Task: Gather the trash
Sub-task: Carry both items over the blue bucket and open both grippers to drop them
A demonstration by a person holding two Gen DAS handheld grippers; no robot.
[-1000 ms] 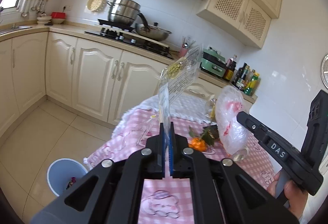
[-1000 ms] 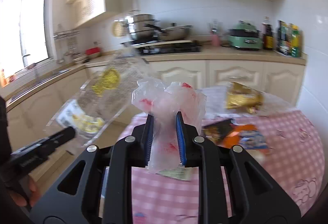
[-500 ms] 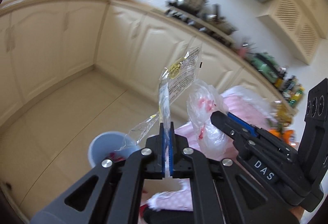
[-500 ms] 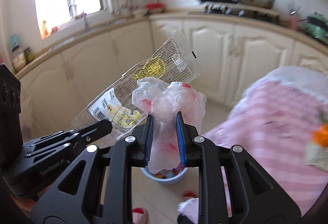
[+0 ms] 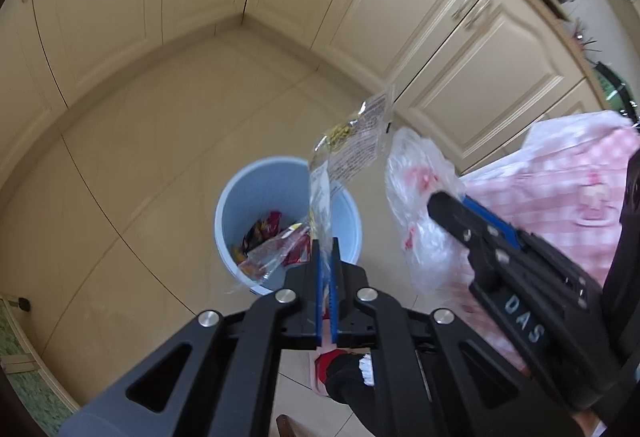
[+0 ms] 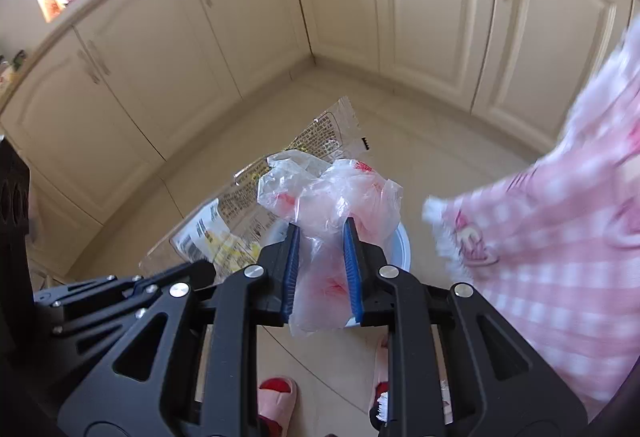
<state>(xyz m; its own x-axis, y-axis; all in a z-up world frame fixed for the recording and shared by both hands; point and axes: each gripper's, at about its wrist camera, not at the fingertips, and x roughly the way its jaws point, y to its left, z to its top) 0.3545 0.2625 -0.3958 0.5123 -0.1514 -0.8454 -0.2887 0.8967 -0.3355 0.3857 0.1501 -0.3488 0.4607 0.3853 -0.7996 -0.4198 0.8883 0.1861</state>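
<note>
Now the left gripper (image 5: 327,249) has its jaws clamped on a clear wrapper (image 5: 352,145) that sticks up past their tips, with the blue bin (image 5: 240,197) just beyond them. To its right, the right gripper (image 6: 320,237) jaws pinch a crumpled plastic bag (image 6: 332,193), the pink tablecloth (image 6: 560,257) hanging alongside.
</note>
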